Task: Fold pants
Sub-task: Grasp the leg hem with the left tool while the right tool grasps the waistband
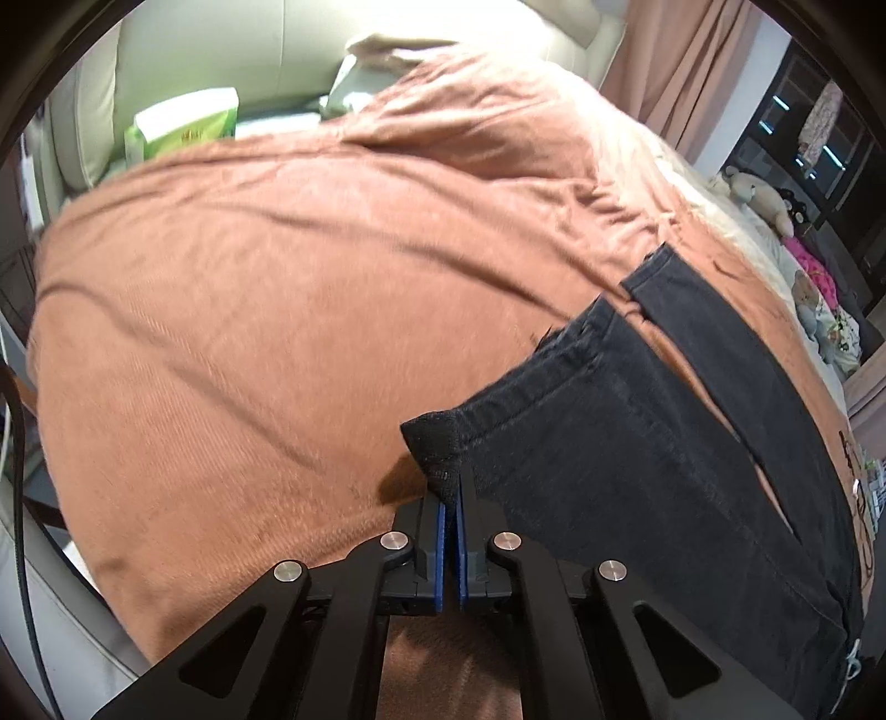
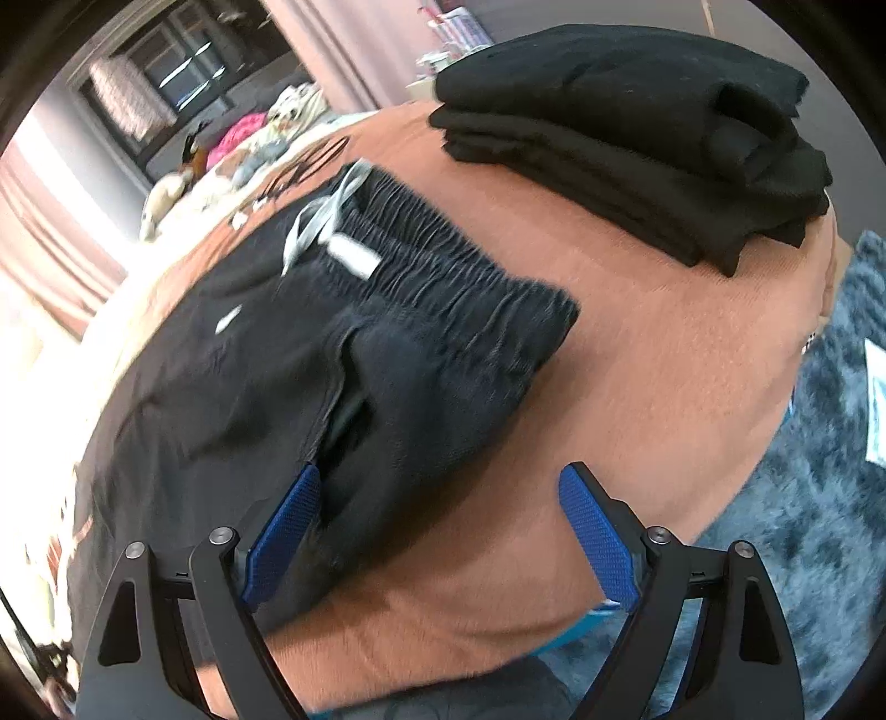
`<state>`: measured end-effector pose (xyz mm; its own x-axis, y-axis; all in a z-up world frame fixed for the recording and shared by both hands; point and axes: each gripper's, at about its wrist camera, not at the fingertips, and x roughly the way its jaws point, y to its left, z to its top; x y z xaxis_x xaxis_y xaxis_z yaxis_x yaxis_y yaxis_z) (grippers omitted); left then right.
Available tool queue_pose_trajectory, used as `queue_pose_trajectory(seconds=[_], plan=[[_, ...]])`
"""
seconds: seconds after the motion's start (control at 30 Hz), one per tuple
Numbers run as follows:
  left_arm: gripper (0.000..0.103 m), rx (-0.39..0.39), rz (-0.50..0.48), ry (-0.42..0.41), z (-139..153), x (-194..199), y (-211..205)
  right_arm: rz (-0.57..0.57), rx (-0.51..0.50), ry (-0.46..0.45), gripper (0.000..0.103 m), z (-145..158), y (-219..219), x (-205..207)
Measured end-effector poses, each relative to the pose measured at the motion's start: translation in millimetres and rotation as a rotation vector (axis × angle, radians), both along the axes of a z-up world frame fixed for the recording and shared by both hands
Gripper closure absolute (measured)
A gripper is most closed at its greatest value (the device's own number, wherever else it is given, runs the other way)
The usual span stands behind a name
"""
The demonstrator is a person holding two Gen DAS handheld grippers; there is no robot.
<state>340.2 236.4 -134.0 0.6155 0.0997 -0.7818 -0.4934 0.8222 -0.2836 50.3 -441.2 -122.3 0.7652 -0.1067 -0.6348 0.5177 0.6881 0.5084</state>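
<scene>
At the bottom centre of the left wrist view we see our left gripper (image 1: 451, 498) clenched, its blue pads (image 1: 440, 531) pressed together on a hemmed corner of the black pants (image 1: 637, 443), which pokes up just above the fingertips. From that pinched corner the pants run toward the lower right of the frame, both leg ends lying on the rust-brown blanket (image 1: 249, 332), with a narrow strip of blanket showing between the two legs. To the left and above the grip the blanket lies wide and bare up to its far edge, where a green package (image 1: 183, 124) and pale cushions (image 1: 183, 50) sit at the upper left. Stuffed toys (image 1: 758, 196) lie past the blanket's right edge. Across the right wrist view our right gripper (image 2: 440, 498) stands released, jaws wide apart and grasping nothing: the left pad (image 2: 282, 543) hangs over the side of the pants (image 2: 332, 376) near a pocket slit, the right pad (image 2: 598, 543) over bare blanket (image 2: 637, 399). The gathered waistband (image 2: 443, 260) with its pale drawstring (image 2: 321, 221) lies above centre. A stack of folded black clothes (image 2: 637, 155) sits at the upper right, apart from the waistband. The blanket's near edge curves along the lower right, with blue shaggy rug (image 2: 819, 498) beyond.
</scene>
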Motion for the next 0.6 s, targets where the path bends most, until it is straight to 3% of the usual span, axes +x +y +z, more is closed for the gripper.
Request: queue_pose_trajectory(seconds=[0.23,0.33,0.37,0.43,0.6], plan=[[0.101,0.033,0.028,-0.057,26.0,-5.8,-2.9,-0.047,0.083,-0.051,0.044,-9.0,-33.0,-1.9],[0.101,0.047,0.034,-0.066,33.8,-8.9,-4.3,-0.011,0.092,-0.045,0.076,-9.7,-32.7,-0.3],[0.101,0.046,0.035,-0.069,36.0,-9.9,-4.5,-0.014,0.083,-0.041,0.082,-8.6,-33.6,-1.9],[0.101,0.048,0.034,-0.078,41.3,-11.0,-4.3,-0.018,0.08,-0.064,0.089,-4.0,-35.2,-7.2],[0.101,0.06,0.023,-0.097,54.2,-9.7,-5.5,-0.044,0.061,-0.139,0.092,19.6,-33.5,-19.6]])
